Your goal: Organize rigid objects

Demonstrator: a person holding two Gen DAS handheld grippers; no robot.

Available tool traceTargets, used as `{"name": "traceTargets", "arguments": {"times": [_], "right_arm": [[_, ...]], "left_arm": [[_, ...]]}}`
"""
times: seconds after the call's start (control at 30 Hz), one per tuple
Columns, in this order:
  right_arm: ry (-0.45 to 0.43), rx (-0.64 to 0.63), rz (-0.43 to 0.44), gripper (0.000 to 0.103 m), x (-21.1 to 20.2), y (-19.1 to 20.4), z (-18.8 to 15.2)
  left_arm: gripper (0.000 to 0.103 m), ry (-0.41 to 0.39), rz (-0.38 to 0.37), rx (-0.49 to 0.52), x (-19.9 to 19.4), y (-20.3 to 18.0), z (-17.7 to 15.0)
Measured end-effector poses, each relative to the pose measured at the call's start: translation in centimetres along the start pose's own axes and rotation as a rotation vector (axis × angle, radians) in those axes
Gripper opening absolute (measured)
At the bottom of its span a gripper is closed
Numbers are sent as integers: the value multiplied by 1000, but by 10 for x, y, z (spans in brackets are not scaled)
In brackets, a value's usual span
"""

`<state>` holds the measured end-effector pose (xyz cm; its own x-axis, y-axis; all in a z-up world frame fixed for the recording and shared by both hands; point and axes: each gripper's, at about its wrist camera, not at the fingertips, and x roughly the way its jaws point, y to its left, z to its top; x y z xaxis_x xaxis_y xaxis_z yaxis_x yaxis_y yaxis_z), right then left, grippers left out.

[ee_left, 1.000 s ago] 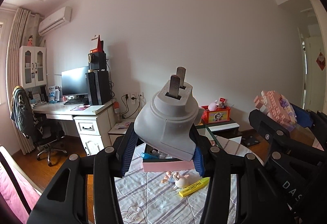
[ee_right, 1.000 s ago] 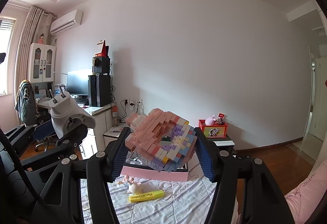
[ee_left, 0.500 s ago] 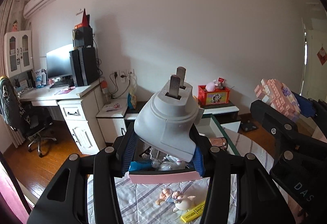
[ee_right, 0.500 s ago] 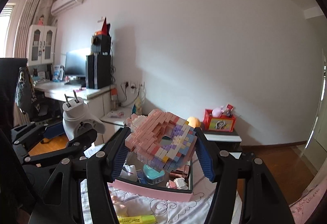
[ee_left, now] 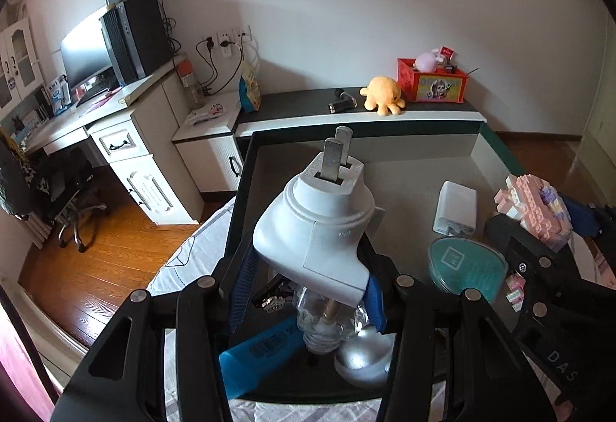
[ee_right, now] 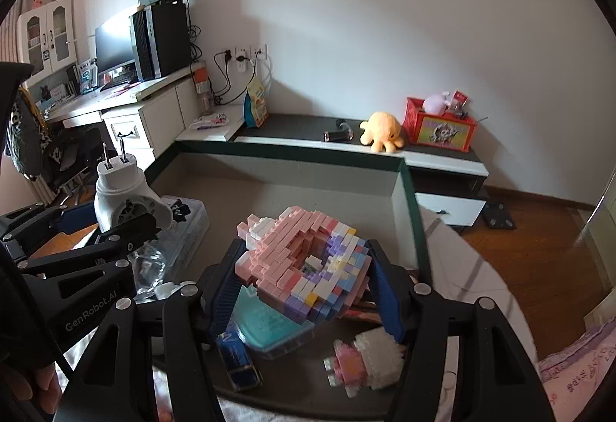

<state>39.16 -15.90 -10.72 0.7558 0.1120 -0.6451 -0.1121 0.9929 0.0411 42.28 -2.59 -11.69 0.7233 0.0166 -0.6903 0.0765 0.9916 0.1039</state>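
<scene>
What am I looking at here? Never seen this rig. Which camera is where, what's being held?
No robot arm: a person carries a hand-held gripper in each hand, each with a fisheye camera looking forward along its two fingers. One picture is from the left camera, the other from the right.

The left hand-held gripper is shut on a white plug adapter, prongs pointing up. The right hand-held gripper is shut on a pink and purple brick model. Each gripper also shows at the edge of the other's view.

Both hang over a dark storage box that already holds a teal case, a white charger, a blue bar and a small brick figure.
</scene>
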Motion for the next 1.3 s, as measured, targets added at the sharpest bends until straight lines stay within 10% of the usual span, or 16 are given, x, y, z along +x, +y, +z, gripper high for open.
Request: {"name": "traceTargets", "arguments": {"times": [0.3, 0.53, 0.83, 1.3], "right_arm": [[38, 12, 29, 68, 19, -3, 0], [-62, 66, 40, 85, -19, -15, 5], [-194, 77, 19, 103, -118, 0, -6], [-449, 33, -59, 103, -299, 38, -89]], "left_arm": [[56, -8, 11, 5, 15, -2, 6], [96, -100, 35, -51, -25, 14, 7], [103, -306, 34, -97, -144, 31, -18], [103, -608, 134, -132, -323, 27, -125]]}}
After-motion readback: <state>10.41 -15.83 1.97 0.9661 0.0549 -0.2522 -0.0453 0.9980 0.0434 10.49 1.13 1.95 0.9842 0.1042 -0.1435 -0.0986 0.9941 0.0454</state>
